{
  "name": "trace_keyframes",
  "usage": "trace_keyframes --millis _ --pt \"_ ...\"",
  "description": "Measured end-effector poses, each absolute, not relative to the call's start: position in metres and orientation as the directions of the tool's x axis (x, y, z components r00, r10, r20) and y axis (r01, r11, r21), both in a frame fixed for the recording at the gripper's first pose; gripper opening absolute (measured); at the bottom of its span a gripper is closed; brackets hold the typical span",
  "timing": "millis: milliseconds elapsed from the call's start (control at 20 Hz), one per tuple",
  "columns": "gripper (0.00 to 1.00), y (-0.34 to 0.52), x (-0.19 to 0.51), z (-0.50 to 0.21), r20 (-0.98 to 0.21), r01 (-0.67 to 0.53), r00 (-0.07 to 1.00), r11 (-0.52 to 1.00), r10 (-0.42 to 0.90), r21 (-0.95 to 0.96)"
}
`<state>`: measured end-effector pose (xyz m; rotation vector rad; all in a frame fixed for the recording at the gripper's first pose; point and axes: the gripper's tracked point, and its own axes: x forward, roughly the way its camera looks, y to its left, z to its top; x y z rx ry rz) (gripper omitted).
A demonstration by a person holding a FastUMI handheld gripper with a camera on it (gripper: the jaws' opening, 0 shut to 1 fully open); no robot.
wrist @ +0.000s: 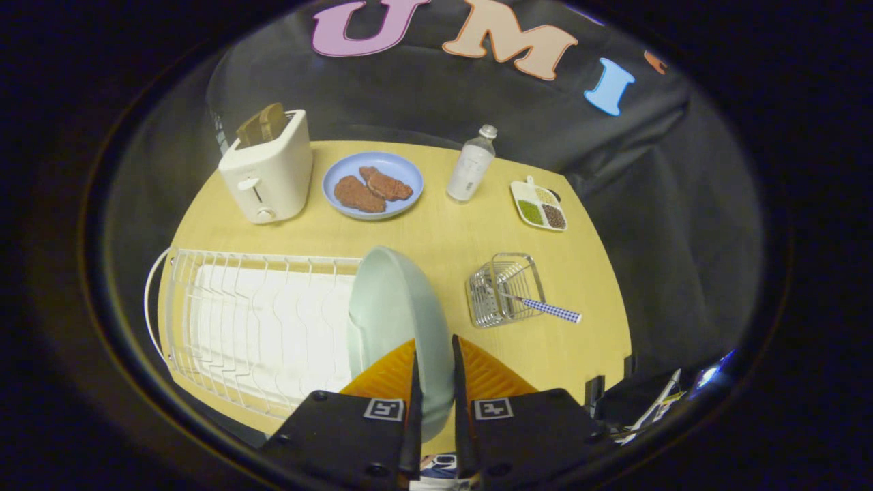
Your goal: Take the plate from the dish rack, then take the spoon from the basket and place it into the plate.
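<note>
Plate (395, 307), pale green and on edge, is gripped at its rim by the tongs (434, 372) at lower centre, beside the rack (252, 320) on the desk (443, 232); the spoon (542, 307) is seen in the basket (505, 290), right of centre.

The single camera rides on the gripper (434, 361) and looks forward and steeply down along its two fingers (413, 382), which close on the rim of a plate (392, 307) right at the lens. From this height above the table's near edge it takes in the whole table (436, 232), out to the toaster (267, 170) and bottle (470, 167) at the far side.
</note>
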<state>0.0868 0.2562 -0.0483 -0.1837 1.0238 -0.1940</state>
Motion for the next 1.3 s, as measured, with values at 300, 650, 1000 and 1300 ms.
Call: trace_keyframes --millis 300,650,1000,1300 --pt "0.23 0.259 0.098 -0.024 -0.782 0.145 0.56 0.962 -0.274 -0.233" --pt "0.16 0.259 0.105 -0.014 -0.739 0.154 0.574 0.933 -0.353 -0.327" --pt "0.16 0.269 0.113 0.015 -0.737 0.169 0.619 0.963 -0.271 -0.212" --pt "0.16 0.235 0.099 0.06 -0.681 0.11 0.726 0.994 -0.095 -0.022"
